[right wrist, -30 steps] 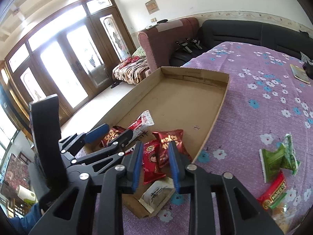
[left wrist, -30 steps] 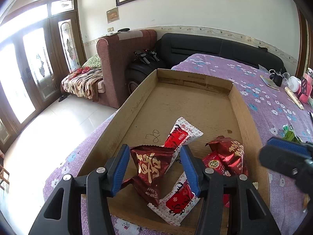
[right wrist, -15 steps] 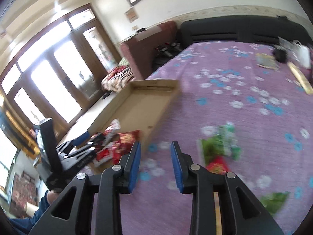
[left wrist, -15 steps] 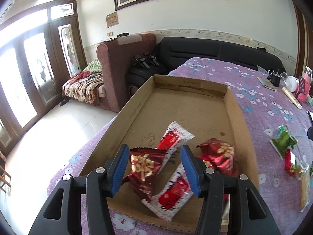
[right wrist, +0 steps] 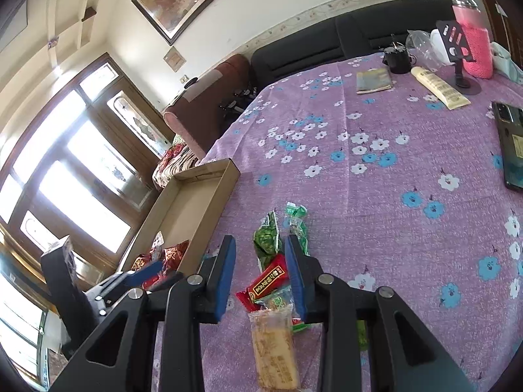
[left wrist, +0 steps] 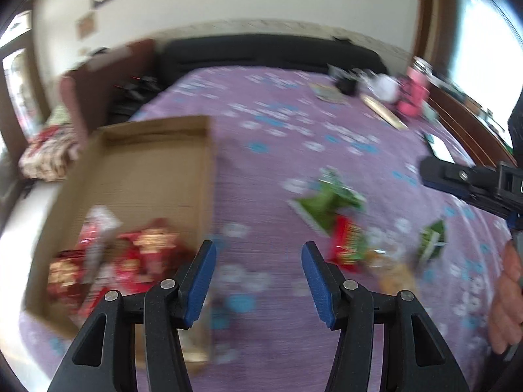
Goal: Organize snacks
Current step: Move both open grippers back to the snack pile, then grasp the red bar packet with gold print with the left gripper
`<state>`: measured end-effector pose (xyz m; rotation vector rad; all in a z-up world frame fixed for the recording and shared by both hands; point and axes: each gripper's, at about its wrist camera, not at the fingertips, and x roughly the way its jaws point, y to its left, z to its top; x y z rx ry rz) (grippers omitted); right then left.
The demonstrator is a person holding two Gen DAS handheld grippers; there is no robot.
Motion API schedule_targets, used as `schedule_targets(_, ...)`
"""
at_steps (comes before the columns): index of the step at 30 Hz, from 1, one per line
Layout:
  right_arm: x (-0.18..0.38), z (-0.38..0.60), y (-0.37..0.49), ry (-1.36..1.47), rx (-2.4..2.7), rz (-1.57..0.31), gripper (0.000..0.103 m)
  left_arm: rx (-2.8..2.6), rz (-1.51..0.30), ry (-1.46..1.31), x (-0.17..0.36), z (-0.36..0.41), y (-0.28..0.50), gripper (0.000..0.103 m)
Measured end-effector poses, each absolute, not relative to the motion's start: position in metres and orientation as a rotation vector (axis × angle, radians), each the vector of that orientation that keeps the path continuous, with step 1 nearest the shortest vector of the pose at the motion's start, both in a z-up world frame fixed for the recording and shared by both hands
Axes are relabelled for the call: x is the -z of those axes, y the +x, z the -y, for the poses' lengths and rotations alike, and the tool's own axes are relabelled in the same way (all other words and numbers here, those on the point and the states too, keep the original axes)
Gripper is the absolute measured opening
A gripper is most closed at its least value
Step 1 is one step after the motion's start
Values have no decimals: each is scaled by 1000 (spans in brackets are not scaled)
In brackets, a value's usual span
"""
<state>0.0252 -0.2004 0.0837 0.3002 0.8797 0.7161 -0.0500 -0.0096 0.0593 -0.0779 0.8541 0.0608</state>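
A shallow cardboard box (left wrist: 153, 176) lies on the purple flowered cloth and holds several red snack packets (left wrist: 143, 254) at its near end; it also shows in the right wrist view (right wrist: 196, 202). My left gripper (left wrist: 258, 254) is open and empty, over bare cloth just right of the box. My right gripper (right wrist: 260, 251) is open above a loose pile: green packets (right wrist: 268, 238), a red packet (right wrist: 268, 279) and a tan biscuit packet (right wrist: 274, 349). The same pile shows blurred in the left wrist view (left wrist: 330, 202).
At the far side of the table stand a pink bottle (right wrist: 474, 45), a black phone stand (right wrist: 457, 52), a cream tube (right wrist: 438, 86), a booklet (right wrist: 374, 80) and a dark cup (right wrist: 397, 58). A phone (right wrist: 511, 143) lies at the right edge. A sofa stands behind.
My left gripper let go of the dark red packet in the box and swung right, out over the cloth. My right gripper moved from the box to over the loose snack pile.
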Motion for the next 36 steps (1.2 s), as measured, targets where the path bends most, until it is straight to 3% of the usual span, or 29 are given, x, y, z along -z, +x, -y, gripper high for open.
schedule_targets(7, -86, 212, 25, 332, -707, -876, 30, 26, -942, -54, -45, 44, -13, 53)
schedule_targets(10, -87, 213, 25, 339, -707, -877, 30, 33, -977, -28, -36, 52, 1, 43)
schedule_targets(22, -89, 212, 23, 338, -720, -873, 30, 81, -1003, 27, -21, 76, 10, 39)
schedule_targets(27, -89, 207, 21, 309, -734, -887, 30, 31, -979, 0, -22, 64, 5, 20)
schedule_targets(36, -65, 181, 21, 162, -743, -1002, 30, 3, -927, -85, -37, 34, -25, 20)
